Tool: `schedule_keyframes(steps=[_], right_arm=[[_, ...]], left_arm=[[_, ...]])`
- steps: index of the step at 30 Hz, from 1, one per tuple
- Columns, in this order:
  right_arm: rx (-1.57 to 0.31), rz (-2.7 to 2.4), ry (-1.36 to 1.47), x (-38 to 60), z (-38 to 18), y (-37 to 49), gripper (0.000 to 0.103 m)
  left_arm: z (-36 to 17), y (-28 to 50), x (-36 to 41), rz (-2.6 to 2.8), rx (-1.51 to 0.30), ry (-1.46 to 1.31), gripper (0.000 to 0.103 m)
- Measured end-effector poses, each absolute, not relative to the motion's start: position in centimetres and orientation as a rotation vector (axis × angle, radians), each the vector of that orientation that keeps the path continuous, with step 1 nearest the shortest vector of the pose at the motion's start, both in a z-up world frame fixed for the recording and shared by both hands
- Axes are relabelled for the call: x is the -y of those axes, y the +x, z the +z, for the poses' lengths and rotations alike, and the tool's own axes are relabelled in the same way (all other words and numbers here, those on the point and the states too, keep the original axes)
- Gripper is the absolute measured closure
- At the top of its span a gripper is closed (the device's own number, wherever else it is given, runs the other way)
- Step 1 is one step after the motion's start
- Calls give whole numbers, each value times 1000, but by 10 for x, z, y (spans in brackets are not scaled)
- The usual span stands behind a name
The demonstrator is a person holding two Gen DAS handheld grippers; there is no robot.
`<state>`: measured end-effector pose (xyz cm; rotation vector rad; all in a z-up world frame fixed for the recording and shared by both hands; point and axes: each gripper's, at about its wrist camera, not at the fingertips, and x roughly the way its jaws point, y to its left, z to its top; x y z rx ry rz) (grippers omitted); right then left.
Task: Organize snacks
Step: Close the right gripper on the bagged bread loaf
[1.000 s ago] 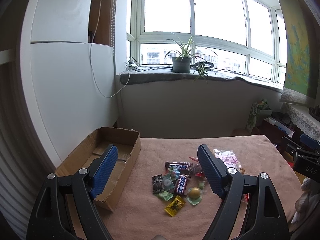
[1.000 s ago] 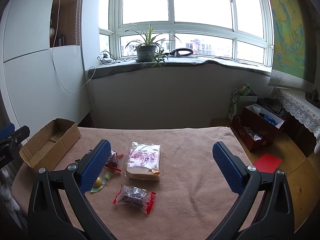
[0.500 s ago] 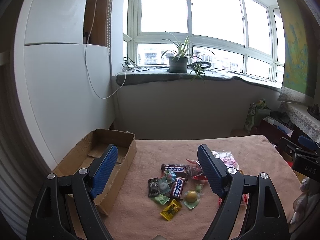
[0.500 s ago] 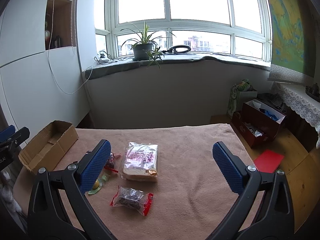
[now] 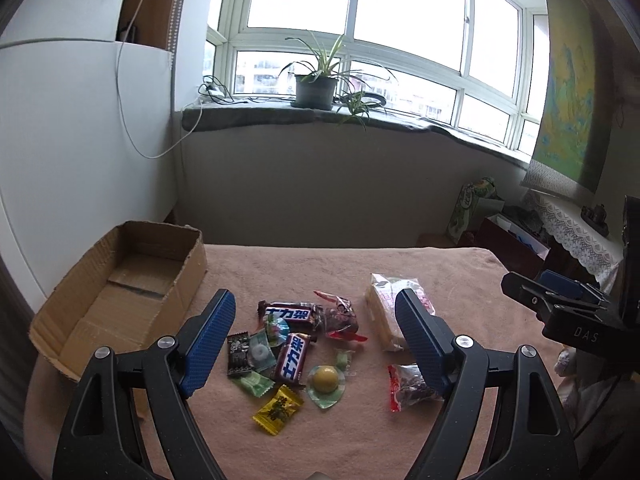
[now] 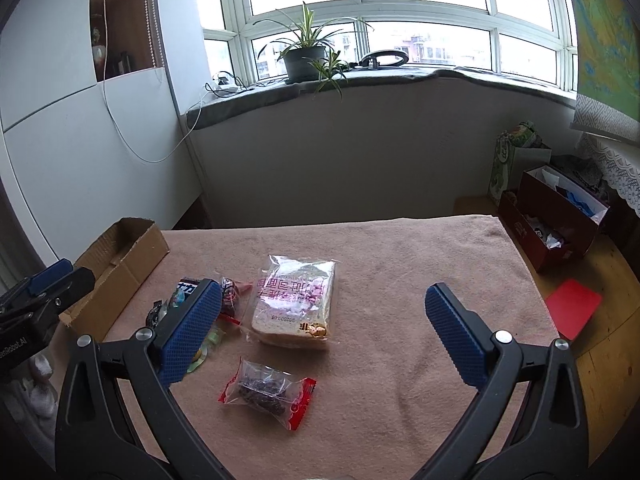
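Note:
Loose snacks lie on a pink towel-covered table (image 5: 360,432): two brown chocolate bars (image 5: 293,358), a yellow candy (image 5: 278,409), a round yellow sweet in a green wrapper (image 5: 325,381), a bagged slice of bread (image 6: 295,305) and a red-edged packet of dark fruit (image 6: 267,392). An empty cardboard box (image 5: 120,284) stands at the table's left. My left gripper (image 5: 316,340) hangs open above the candy pile. My right gripper (image 6: 324,332) is open too, over the bread and the dark packet. Neither holds anything.
A windowsill with a potted plant (image 6: 304,60) runs behind the table. White cabinet panels (image 5: 72,140) stand to the left. On the wooden floor at the right are a dark red box (image 6: 556,220), a red card (image 6: 573,307) and a green bag (image 6: 516,152).
Both grippers have tipped down and moved closer to the table, so the snacks sit larger and higher in view. Both stay open, and no snack has shifted.

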<state>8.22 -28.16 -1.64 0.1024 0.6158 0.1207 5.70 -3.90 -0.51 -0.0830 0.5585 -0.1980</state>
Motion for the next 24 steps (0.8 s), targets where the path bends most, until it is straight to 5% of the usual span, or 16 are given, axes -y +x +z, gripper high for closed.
schedule_keyframes(steps=[6, 9, 14, 24], right_arm=[[-718, 210, 210, 289, -35, 107, 0], [-764, 249, 281, 295, -45, 119, 0], [-814, 283, 371, 304, -61, 136, 1], [-908, 331, 435, 305, -93, 171, 26]], left_arm=[[-22, 71, 60, -307, -633, -127, 22], [-32, 80, 68, -357, -684, -157, 34], [-46, 94, 73, -397, -750, -203, 39], [-62, 124, 100, -482, -834, -207, 59]])
